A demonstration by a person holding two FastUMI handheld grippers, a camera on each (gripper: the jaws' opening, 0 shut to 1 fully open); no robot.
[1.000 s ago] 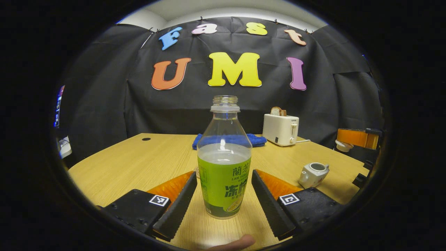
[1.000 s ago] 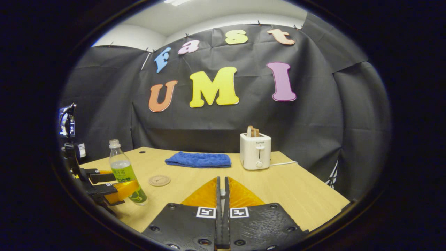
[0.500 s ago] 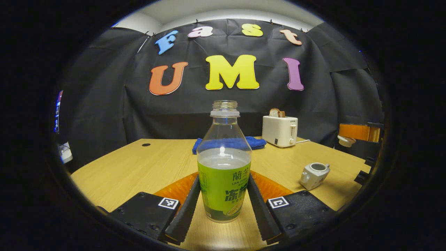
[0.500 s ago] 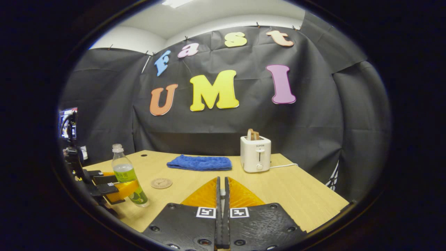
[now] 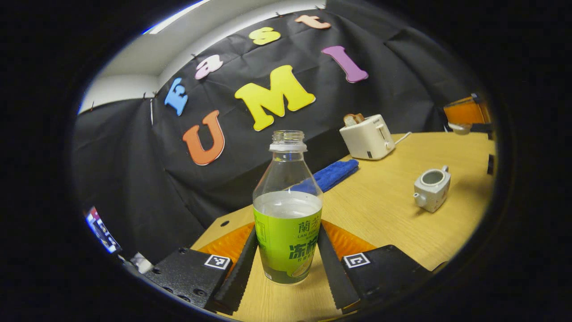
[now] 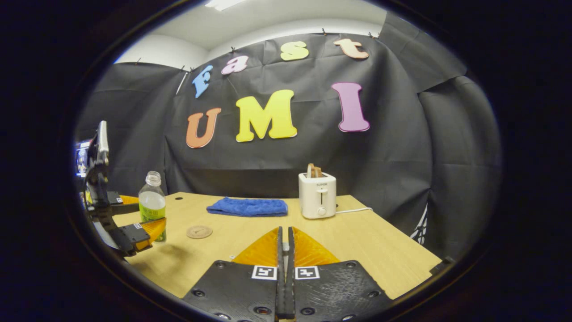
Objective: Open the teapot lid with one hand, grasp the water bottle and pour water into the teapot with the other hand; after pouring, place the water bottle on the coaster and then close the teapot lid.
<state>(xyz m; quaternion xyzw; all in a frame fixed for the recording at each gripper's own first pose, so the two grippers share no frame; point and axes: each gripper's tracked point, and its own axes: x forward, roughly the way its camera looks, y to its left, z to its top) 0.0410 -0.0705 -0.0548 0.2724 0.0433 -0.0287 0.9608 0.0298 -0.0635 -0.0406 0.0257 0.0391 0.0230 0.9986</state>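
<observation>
A clear water bottle [image 5: 286,179] with a green label, uncapped and about half full, is held between my left gripper's [image 5: 287,232] fingers, which press on both sides of the label. In the right gripper view the bottle [image 6: 152,205] hangs slightly above the table at the far left. The white teapot [image 5: 431,188] stands open on the table to the right. My right gripper [image 6: 284,232] is shut, and in the left gripper view it holds the white teapot lid [image 5: 460,128] in the air beyond the teapot. A round coaster [image 6: 199,231] lies near the bottle.
A white toaster [image 6: 317,195] with bread in it stands at the back of the wooden table [image 6: 357,241]. A folded blue cloth [image 6: 248,207] lies to its left. The black booth wall closes the back.
My left gripper went from open to shut on the bottle, then raised it off the table and rolled to one side. The right gripper has hardly moved.
</observation>
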